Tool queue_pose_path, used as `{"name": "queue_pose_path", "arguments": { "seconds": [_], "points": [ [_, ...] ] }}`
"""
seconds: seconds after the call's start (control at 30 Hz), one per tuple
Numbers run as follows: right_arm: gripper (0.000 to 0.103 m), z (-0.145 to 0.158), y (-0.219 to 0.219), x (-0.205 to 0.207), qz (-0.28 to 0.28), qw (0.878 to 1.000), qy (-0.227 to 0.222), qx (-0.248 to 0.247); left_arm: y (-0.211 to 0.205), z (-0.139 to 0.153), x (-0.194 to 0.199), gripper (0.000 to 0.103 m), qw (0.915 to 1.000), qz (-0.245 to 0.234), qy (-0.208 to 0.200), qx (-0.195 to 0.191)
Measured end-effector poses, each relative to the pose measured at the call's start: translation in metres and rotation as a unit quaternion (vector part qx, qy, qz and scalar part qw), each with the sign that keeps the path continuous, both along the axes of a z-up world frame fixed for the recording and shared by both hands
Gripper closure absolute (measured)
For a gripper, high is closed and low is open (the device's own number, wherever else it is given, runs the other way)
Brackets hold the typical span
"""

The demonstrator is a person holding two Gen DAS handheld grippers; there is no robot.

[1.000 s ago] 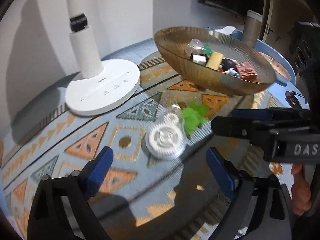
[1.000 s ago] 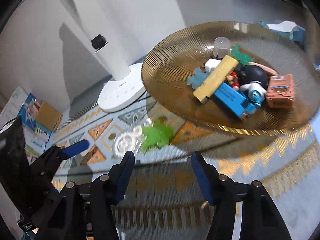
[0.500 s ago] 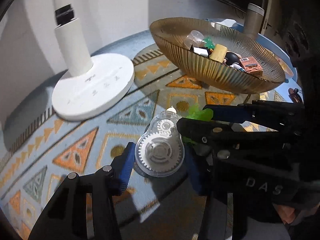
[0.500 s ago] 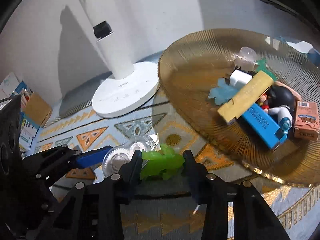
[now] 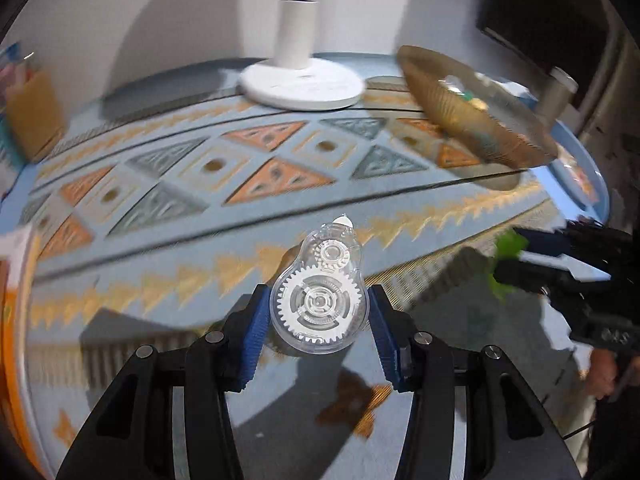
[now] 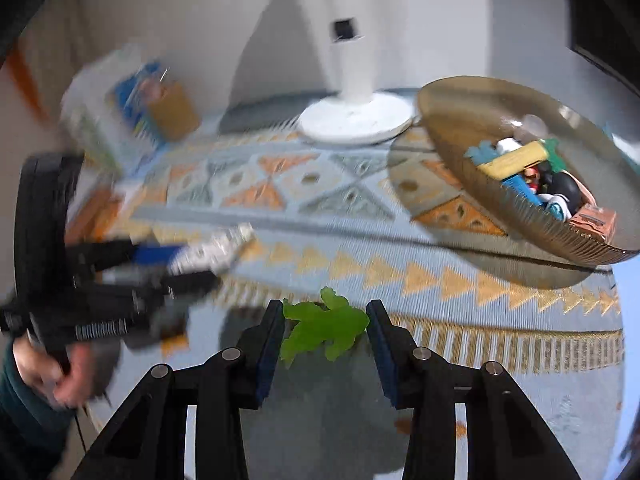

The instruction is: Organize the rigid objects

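Observation:
My left gripper (image 5: 318, 320) is shut on a clear plastic correction-tape dispenser (image 5: 320, 296) with white gears, held above the patterned mat. My right gripper (image 6: 325, 330) is shut on a green toy frog (image 6: 324, 328), also lifted off the mat. The amber ribbed glass bowl (image 6: 460, 120) stands at the right with several small toys in it; it also shows in the left wrist view (image 5: 460, 120). The right gripper and frog (image 5: 508, 256) show at the right edge of the left wrist view. The left gripper (image 6: 200, 256) appears blurred at the left of the right wrist view.
A white lamp base (image 5: 302, 84) with an upright post stands at the back of the table; it also shows in the right wrist view (image 6: 356, 120). A brown box (image 6: 172, 108) and blurred packets sit at the back left. The patterned mat (image 5: 280, 176) covers the round table.
Both grippers closed on their objects and lifted them back from the mat: the left took the tape dispenser, the right took the green frog. Both views are motion-blurred now.

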State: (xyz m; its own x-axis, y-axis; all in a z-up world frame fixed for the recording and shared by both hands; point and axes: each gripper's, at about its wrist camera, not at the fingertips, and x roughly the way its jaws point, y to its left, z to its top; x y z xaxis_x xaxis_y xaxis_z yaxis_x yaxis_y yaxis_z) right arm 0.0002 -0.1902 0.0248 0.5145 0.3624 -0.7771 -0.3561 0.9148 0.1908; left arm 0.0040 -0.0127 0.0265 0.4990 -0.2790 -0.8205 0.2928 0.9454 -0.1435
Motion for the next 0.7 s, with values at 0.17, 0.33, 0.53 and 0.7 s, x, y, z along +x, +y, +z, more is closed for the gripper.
{"name": "queue_pose_path", "arguments": {
  "seconds": [0.17,0.33,0.53,0.7],
  "points": [
    [0.061,-0.012,-0.004,-0.008,0.010,0.999,0.006,-0.050,0.006,-0.003,-0.010,0.057,0.9992,0.029,0.002,-0.026],
    [0.031,-0.014,-0.029,-0.022,-0.044,0.998,0.028,0.018,0.001,-0.002,-0.020,0.032,0.9989,-0.012,0.017,-0.042],
    [0.022,-0.020,-0.018,-0.048,-0.105,0.994,0.015,0.028,-0.007,-0.004,-0.021,0.032,0.9998,-0.018,-0.001,-0.009],
    [0.045,-0.020,0.007,-0.036,-0.141,0.988,-0.004,-0.059,-0.009,-0.006,-0.016,0.033,0.9997,-0.016,-0.016,0.005]
  ]
}}
